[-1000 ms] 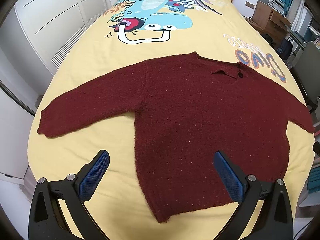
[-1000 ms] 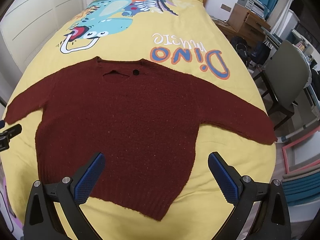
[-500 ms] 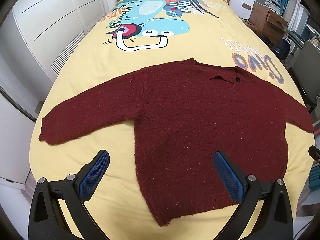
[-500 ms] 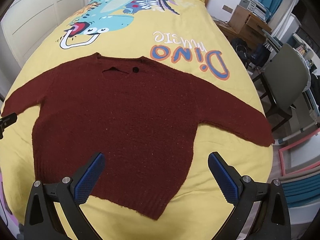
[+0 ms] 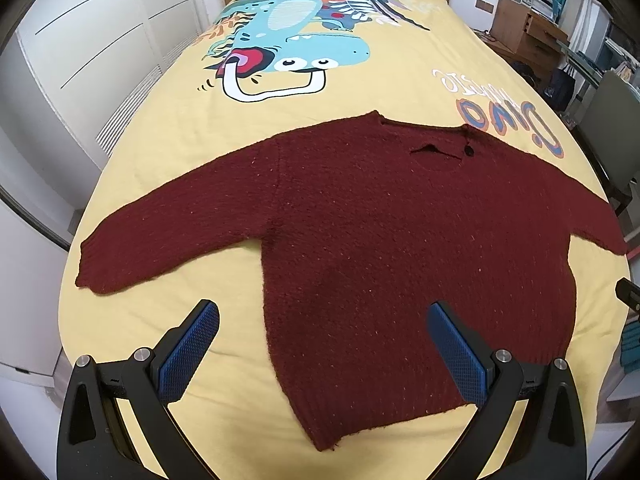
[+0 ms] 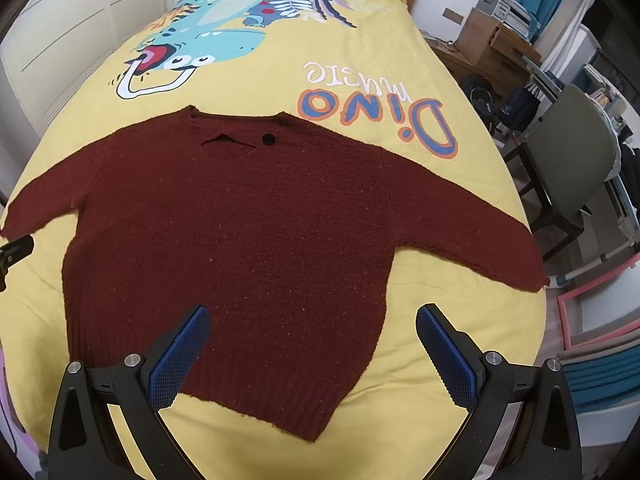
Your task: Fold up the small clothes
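A dark red knitted sweater [image 5: 384,232] [image 6: 240,240] lies flat on the yellow bedspread [image 5: 224,160], both sleeves spread out, neck toward the headboard and hem toward me. My left gripper [image 5: 322,320] hovers open above the hem's left part, one blue pad over bare bedspread, the other over the sweater. My right gripper [image 6: 312,322] hangs open above the hem's right part, its left pad over the sweater, its right pad over the bedspread. Neither holds anything.
The bedspread [image 6: 360,60] carries a dinosaur print and "Dino music" lettering. White wardrobe doors [image 5: 88,64] stand left of the bed. A grey chair [image 6: 576,160], wooden drawers [image 6: 492,46] and bags crowd the right side.
Both grippers have drawn back and risen slightly, so the sweater sits a little farther up in each view. The sweater itself has not moved.
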Action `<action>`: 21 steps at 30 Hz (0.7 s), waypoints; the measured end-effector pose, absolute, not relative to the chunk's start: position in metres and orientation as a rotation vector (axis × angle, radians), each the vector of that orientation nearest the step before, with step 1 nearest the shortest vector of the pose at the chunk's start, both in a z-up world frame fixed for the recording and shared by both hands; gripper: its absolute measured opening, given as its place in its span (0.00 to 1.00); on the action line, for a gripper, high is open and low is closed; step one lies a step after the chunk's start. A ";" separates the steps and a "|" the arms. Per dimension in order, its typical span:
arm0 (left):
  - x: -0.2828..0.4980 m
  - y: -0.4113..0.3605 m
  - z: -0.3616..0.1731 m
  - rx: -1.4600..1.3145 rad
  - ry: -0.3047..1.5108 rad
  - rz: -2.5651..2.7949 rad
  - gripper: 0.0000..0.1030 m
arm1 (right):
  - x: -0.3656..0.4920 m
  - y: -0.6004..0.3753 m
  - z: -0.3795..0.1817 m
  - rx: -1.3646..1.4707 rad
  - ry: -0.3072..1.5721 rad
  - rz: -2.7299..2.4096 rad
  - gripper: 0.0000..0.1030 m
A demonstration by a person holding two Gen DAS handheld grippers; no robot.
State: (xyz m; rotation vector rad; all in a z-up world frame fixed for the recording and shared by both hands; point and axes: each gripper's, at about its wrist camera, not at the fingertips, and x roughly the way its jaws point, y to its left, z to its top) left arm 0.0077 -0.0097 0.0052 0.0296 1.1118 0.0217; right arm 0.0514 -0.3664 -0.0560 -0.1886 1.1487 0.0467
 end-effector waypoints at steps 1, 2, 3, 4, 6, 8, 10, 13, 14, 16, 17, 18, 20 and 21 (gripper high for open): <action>0.008 -0.010 0.005 0.029 1.111 0.022 0.99 | 0.051 -0.367 -0.056 -0.189 1.150 0.047 1.00; 0.007 -0.010 0.005 0.029 1.111 0.023 0.99 | 0.051 -0.367 -0.057 -0.190 1.150 0.046 1.00; 0.007 -0.010 0.005 0.030 1.112 0.020 0.99 | 0.051 -0.368 -0.057 -0.191 1.150 0.044 1.00; 0.007 -0.010 0.005 0.031 1.113 0.020 0.99 | 0.051 -0.369 -0.057 -0.191 1.151 0.041 1.00; 0.007 -0.010 0.004 0.032 1.113 0.022 0.99 | 0.051 -0.370 -0.057 -0.188 1.152 0.037 1.00; 0.007 -0.011 0.003 0.036 1.116 0.022 0.99 | 0.051 -0.371 -0.057 -0.188 1.151 0.035 1.00; 0.007 -0.011 0.002 0.035 1.119 0.022 0.99 | 0.051 -0.372 -0.057 -0.187 1.152 0.035 1.00; 0.007 -0.011 0.001 0.037 1.121 0.021 0.99 | 0.051 -0.373 -0.057 -0.185 1.153 0.032 1.00; 0.007 -0.011 0.001 0.036 1.122 0.021 0.99 | 0.051 -0.374 -0.057 -0.184 1.153 0.032 1.00; 0.007 -0.011 0.000 0.035 1.125 0.019 0.99 | 0.051 -0.375 -0.057 -0.183 1.153 0.031 0.99; 0.007 -0.011 -0.001 0.034 1.127 0.018 0.99 | 0.051 -0.375 -0.057 -0.185 1.153 0.028 1.00; 0.007 -0.012 -0.001 0.034 1.128 0.017 0.99 | 0.050 -0.375 -0.057 -0.185 1.153 0.028 1.00; 0.007 -0.012 -0.001 0.036 1.128 0.017 0.99 | 0.051 -0.376 -0.057 -0.184 1.153 0.026 1.00; 0.007 -0.012 -0.001 0.036 1.129 0.017 0.99 | 0.051 -0.376 -0.057 -0.183 1.153 0.026 1.00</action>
